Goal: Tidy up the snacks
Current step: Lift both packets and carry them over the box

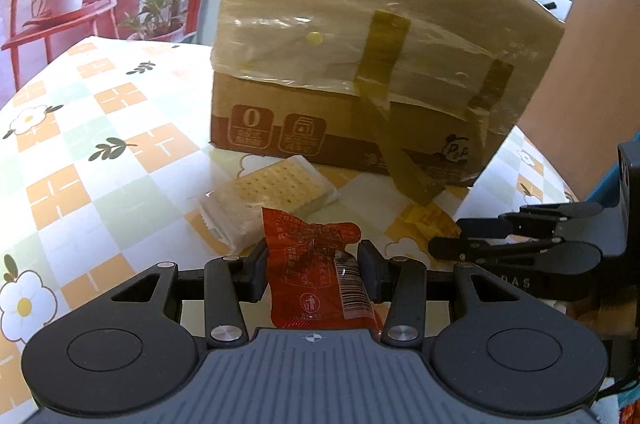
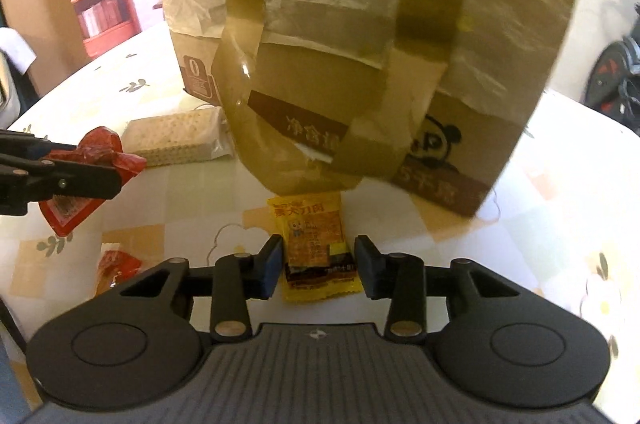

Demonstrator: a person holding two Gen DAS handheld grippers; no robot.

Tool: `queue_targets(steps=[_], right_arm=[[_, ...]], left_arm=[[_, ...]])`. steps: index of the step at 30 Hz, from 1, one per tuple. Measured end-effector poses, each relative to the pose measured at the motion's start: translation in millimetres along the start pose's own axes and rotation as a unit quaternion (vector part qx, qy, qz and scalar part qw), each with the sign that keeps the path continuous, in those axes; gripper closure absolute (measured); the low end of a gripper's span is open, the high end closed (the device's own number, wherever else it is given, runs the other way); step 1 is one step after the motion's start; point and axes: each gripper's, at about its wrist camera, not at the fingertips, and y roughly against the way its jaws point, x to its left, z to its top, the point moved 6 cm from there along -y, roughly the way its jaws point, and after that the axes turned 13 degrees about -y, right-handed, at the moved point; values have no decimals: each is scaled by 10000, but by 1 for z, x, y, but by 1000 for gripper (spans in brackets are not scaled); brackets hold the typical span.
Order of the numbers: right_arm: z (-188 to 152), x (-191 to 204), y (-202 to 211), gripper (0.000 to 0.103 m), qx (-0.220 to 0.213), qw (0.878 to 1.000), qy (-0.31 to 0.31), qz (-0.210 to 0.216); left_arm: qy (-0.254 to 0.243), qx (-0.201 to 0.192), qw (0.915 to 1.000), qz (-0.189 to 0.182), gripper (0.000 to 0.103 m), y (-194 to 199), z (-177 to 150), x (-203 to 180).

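Red foil snack packet [image 1: 310, 272] sits clamped between the pads of the left gripper [image 1: 312, 274], lifted clear of the desk [image 1: 100, 152]; the right wrist view confirms it, the packet protruding above and below the closed fingers. Yellow snack packet [image 2: 318, 248] lies flat on the desk between the fingers of the right gripper [image 2: 318, 264]. Left pad is at or touching the packet's edge; a narrow gap shows beside the right pad. Contact cannot be confirmed, so this gripper is recorded as partly open, packet not gripped. Wrapped cracker pack [image 1: 272, 196] rests on the desk just in front of the cardboard box [image 1: 360, 64], ahead of the left gripper. Box stands on the desk, upper part covered in clear plastic film, with strips of brownish tape [image 2: 240, 24] hanging down its front; one loose strip reaches down close to the yellow packet's far end. Second red packet [image 2: 116, 264] lies on the desk beside the right gripper's left finger. Desk carries a checked cloth with flower print.
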Motion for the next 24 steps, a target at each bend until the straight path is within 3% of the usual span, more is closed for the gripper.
queue_targets(steps=[11,24], right_arm=[[-21,0,22,65,-181,9981,-572,-165],[-6,2,71,66,-805,9931,-851,-102]], left_arm=[[-44,-181,9998,-32,55,10,8,-1],[-183,-547,9983,-6,55,31,32,8]])
